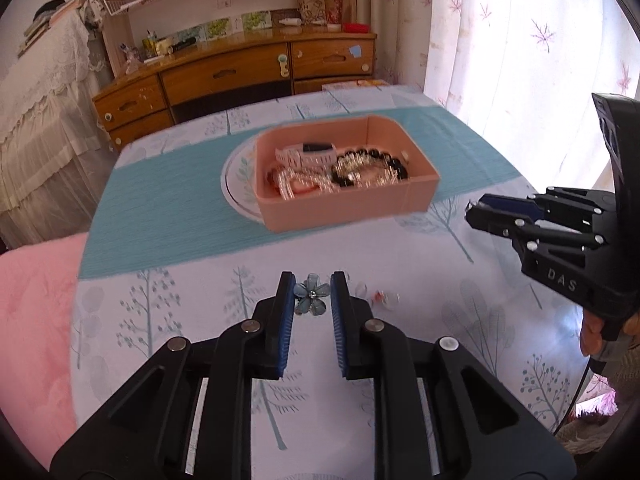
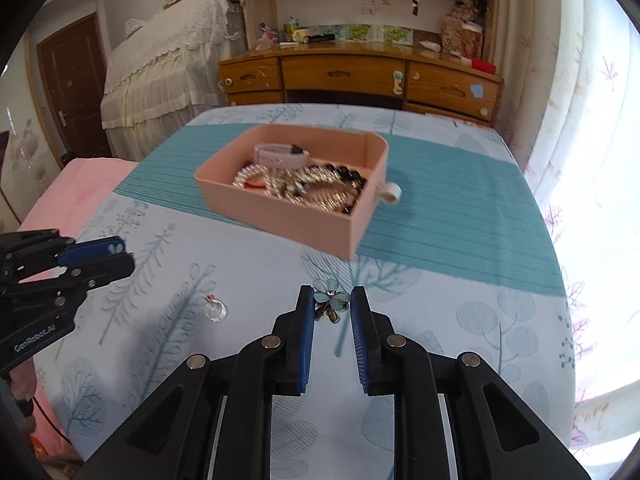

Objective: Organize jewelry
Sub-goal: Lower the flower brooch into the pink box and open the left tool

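On tree-print cloth (image 1: 400, 248) | left gripper (image 1: 313, 285) parted around glossy blue petalled flower (image 1: 312, 295) | right gripper (image 2: 331, 297) parted likewise

My table (image 1: 460, 280), in a tree-print cloth (image 2: 500, 320): teal mat (image 1: 168, 216) at 12 o'clock bearing the pink box (image 1: 352, 200); blue flower clip (image 1: 312, 295) and clear ring (image 2: 215, 310) nearer me.

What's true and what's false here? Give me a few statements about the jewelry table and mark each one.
1. The pink box is empty. False: it holds bracelets.
2. A blue flower sits between the fingers of the left gripper. True.
3. A clear ring lies on the tablecloth, outside the box. True.
4. The box stands on the wooden desk. False: it stands on the teal mat.
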